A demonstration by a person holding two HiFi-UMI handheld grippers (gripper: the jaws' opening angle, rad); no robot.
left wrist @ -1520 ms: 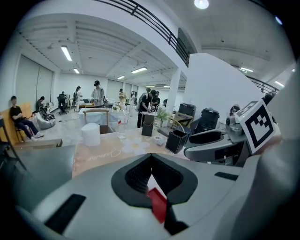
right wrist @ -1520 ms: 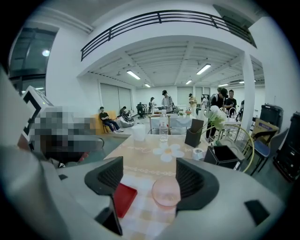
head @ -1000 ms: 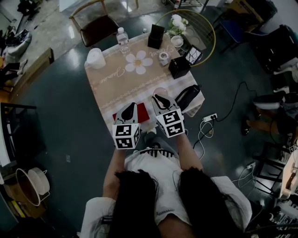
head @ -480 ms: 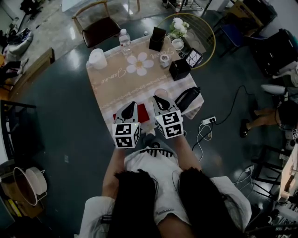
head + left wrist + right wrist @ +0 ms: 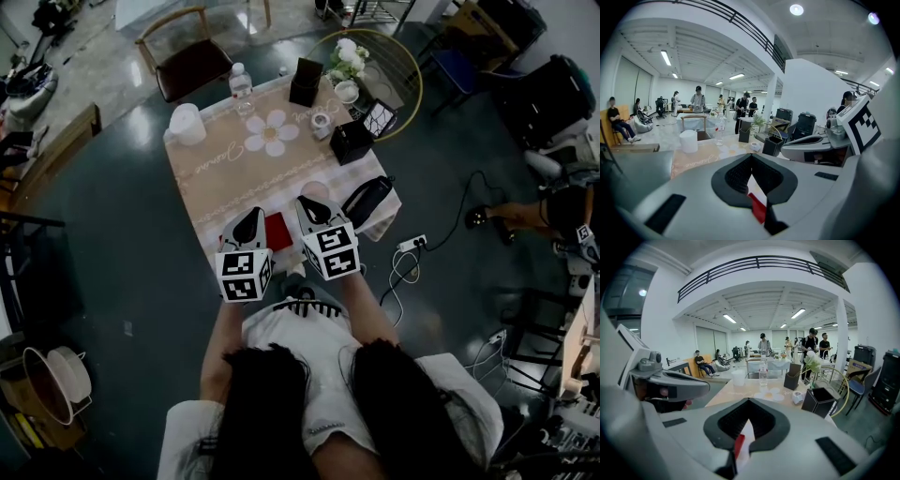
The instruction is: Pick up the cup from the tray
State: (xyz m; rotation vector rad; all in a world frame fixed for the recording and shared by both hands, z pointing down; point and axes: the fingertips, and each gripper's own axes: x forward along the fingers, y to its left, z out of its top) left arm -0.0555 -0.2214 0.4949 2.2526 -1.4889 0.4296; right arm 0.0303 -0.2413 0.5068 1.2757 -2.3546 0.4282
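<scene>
A flat red tray (image 5: 278, 230) lies at the near edge of the table (image 5: 211, 178), between my two grippers. It also shows as a red sliver below the jaws in the left gripper view (image 5: 759, 209) and the right gripper view (image 5: 738, 446). A pale, see-through cup (image 5: 316, 190) seems to stand just beyond the tip of my right gripper (image 5: 309, 202). My left gripper (image 5: 251, 215) hangs over the tray's left side. Both grippers are shut, jaws meeting at the tips, with nothing between them (image 5: 751, 157) (image 5: 749, 401).
Further back on the table are a white roll (image 5: 187, 123), a water bottle (image 5: 241, 82), a daisy-shaped mat (image 5: 268, 134), two black boxes (image 5: 307, 81) (image 5: 353, 141) and flowers (image 5: 343, 58). A black bag (image 5: 367, 200) lies at the right edge. A chair (image 5: 183, 56) stands beyond.
The table and both grippers have slid a little left in the head view. The grippers hold the same place over the near table edge.
</scene>
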